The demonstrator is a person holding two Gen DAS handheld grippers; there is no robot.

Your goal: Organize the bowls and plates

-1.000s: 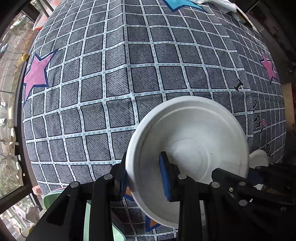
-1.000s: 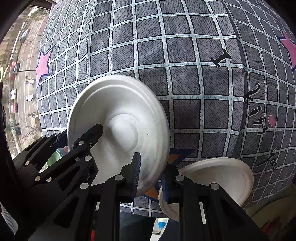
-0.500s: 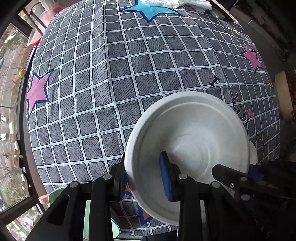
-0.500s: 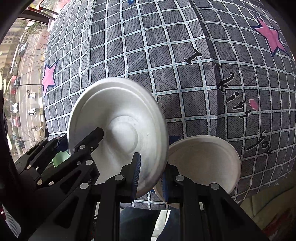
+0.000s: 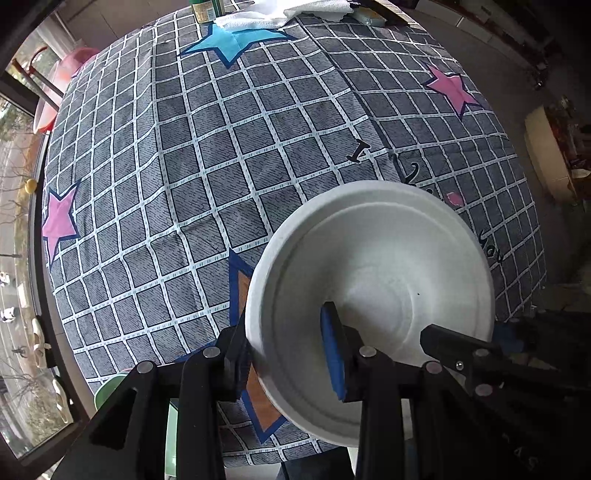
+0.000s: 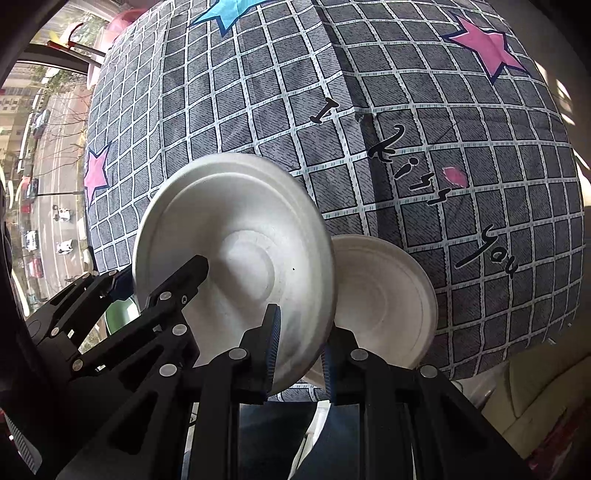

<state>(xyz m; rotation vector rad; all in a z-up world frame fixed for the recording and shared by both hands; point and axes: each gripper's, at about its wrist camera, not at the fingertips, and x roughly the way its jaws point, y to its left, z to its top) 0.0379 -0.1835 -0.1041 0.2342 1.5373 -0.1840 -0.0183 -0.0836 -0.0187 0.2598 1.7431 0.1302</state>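
A white bowl (image 5: 373, 266) hangs tilted above the checked tablecloth (image 5: 221, 166), held from both sides. My left gripper (image 5: 284, 332) has the bowl's near-left wall between its pads, one finger inside and one outside; its jaws are opening slightly. My right gripper (image 6: 301, 332) is shut on the opposite rim of the same bowl (image 6: 236, 258). Each gripper shows in the other's view: the right gripper (image 5: 480, 343) and the left gripper (image 6: 155, 277). A second white bowl (image 6: 384, 302) rests on the cloth near the table's front edge, partly behind the held one.
A green dish (image 5: 110, 391) sits at the table's near-left corner. A white towel (image 5: 280, 14) and a green bottle (image 5: 205, 9) lie at the far edge. A pink basin (image 5: 55, 92) stands beyond the table's left side, by the window.
Both grippers have risen with the bowl, so the table looks farther off. The held bowl has shifted toward the second bowl, which now shows more fully.
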